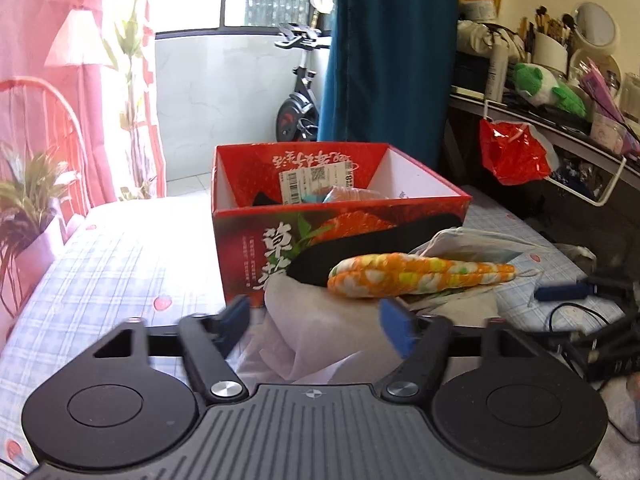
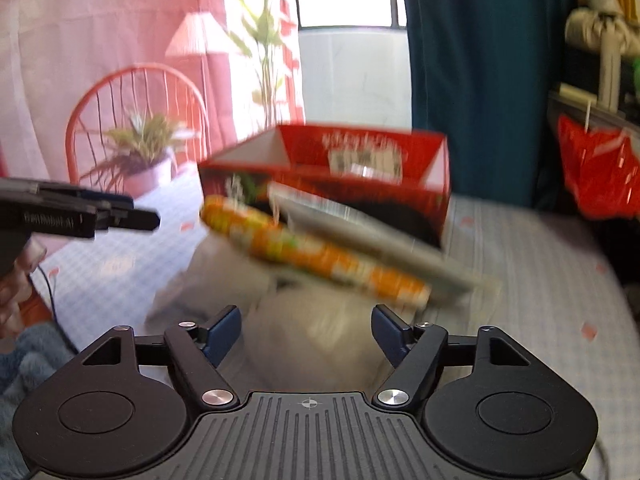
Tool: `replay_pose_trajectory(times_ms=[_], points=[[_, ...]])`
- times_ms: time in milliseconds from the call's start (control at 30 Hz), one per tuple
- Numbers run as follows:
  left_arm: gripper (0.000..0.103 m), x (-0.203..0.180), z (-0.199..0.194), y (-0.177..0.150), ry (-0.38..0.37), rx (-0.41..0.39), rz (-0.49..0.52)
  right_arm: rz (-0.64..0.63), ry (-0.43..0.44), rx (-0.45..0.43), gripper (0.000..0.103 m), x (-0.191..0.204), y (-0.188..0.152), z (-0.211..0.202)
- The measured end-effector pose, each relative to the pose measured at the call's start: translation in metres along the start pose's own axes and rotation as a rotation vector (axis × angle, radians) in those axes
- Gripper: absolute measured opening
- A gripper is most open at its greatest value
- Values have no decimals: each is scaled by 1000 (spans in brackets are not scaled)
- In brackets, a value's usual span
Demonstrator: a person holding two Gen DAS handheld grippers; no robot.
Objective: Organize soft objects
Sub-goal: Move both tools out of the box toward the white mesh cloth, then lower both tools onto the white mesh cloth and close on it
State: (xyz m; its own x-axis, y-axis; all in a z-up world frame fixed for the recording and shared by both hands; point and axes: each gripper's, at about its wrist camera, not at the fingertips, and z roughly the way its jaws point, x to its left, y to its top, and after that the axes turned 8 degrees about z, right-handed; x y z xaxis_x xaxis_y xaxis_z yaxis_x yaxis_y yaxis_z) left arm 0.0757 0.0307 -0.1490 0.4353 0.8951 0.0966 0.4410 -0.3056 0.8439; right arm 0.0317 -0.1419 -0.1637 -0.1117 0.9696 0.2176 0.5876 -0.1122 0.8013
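A pink curtain (image 1: 48,40) is hanging at far left, with a red wire chair (image 2: 136,120) and a potted plant (image 2: 146,152) standing before it. An exercise bike (image 1: 298,88) is sitting by the far window, beside a teal curtain (image 1: 384,52). At right, a red plastic bag (image 1: 510,152) is hanging from a cluttered shelf (image 1: 560,128).

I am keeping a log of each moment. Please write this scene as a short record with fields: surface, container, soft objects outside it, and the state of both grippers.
surface: bed with checked sheet
container: open red box, some items already inside
soft objects outside: orange patterned pad on a pile with white cloth and black fabric, in front of the box
left gripper: open, empty, facing the pile
right gripper: open, empty, view blurred
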Motion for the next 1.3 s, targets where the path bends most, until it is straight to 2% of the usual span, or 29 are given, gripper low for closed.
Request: replay_pose_trajectory(times_ms=[67,333,667,800,867,933,967,1033,1133,1300], points=[[86,1,4,-7,-20,-4,-24,7,-3,36,69,-1,-9,11],[86,10,47,-20,-57,96,-52,56,-23,113,69,-16,-23,54],[86,19,111,-19,-192,152,-125,83,-13,125,70,-25,-24,68],[86,17,121,-21,-222,152,-155,91,-6,123,70,-26,-26,68],[82,17,124,-23,-247,161,-180,98,-2,123,69,-27,-26,68],[64,16,126,-24,-275,174,-188,99,6,121,70,-28,-25,68],[61,15,125,-24,-281,171,-189,96,9,122,70,-27,-26,68],[49,13,124,-26,-289,169,-181,91,17,127,68,-26,-25,69],[43,10,120,-28,-293,166,-176,79,25,125,64,-24,-25,69],[41,0,106,-31,-284,169,-166,71,31,126,60,-19,-27,65]])
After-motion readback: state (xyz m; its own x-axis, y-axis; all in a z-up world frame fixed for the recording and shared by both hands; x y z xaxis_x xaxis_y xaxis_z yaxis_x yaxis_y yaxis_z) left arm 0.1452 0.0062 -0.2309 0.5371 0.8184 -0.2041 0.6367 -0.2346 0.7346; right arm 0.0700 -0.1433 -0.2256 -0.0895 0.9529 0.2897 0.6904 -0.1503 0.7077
